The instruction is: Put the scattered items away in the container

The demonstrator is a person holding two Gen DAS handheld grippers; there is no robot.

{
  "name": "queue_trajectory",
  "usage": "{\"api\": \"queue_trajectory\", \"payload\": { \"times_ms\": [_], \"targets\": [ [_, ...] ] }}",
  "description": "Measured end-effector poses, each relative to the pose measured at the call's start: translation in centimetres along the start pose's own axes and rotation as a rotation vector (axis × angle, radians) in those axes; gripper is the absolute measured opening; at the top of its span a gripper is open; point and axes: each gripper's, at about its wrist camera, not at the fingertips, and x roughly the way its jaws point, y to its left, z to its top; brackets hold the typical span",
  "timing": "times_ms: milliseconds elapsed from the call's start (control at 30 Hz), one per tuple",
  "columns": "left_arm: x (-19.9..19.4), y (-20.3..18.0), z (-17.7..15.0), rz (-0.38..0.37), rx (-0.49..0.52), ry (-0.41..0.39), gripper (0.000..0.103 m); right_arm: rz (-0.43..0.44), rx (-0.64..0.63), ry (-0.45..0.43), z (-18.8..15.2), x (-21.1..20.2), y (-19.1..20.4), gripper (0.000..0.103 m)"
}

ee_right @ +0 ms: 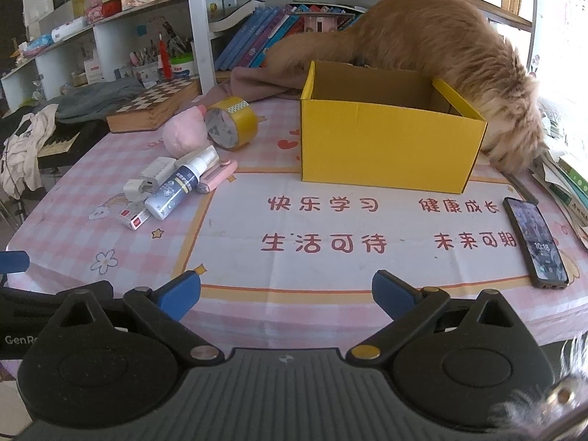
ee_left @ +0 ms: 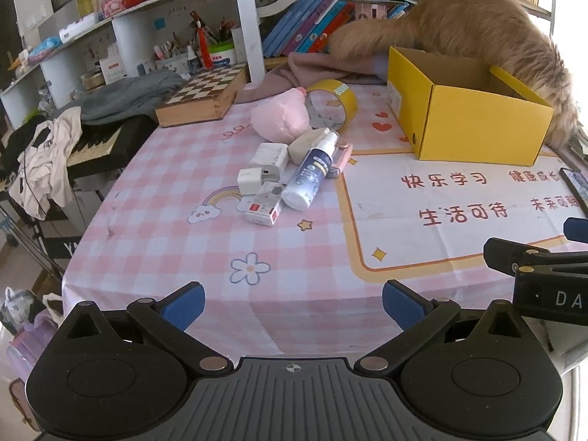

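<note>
A yellow cardboard box [ee_left: 474, 117] [ee_right: 386, 147] stands open at the back of the table. Left of it lies a cluster: pink plush [ee_left: 281, 115] [ee_right: 183, 130], yellow tape roll [ee_left: 332, 104] [ee_right: 231, 121], white spray bottle [ee_left: 310, 172] [ee_right: 180, 185], white chargers [ee_left: 262, 167] [ee_right: 147, 180], a small red-and-white box [ee_left: 262, 211] [ee_right: 134, 217] and a pink stapler-like item [ee_left: 340, 160] [ee_right: 217, 176]. My left gripper [ee_left: 293, 301] is open and empty over the near table edge. My right gripper [ee_right: 286, 294] is open and empty, also near the front edge.
An orange cat [ee_left: 477, 33] [ee_right: 441, 55] stands behind the box, leaning over its far side. A phone [ee_right: 536, 242] lies at the right. A chessboard box [ee_left: 202, 93] [ee_right: 154, 104], clothes, a keyboard [ee_left: 99, 147] and bookshelves sit at the back left.
</note>
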Motion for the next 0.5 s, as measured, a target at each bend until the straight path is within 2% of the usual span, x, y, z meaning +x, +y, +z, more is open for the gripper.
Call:
{"api": "queue_trajectory", "payload": {
  "times_ms": [233,367,500],
  "targets": [
    [-0.6,-1.2,-1.0,0.022,0.009,-0.022,0.103,0.025,-0.017,-0.019,-0.2,-0.3,-1.0,0.102],
    [-1.4,-1.2,-1.8,0.051,0.024,-0.084,0.103,0.041,-0.017,-0.038,-0.5,-0.4,-0.9,0.102],
    [-1.4,-0.6,-1.6,0.088,0.047,-0.147,0.103,0.080,0.012,-0.095,-0.2,-0.3,-0.5,0.102]
  ]
}}
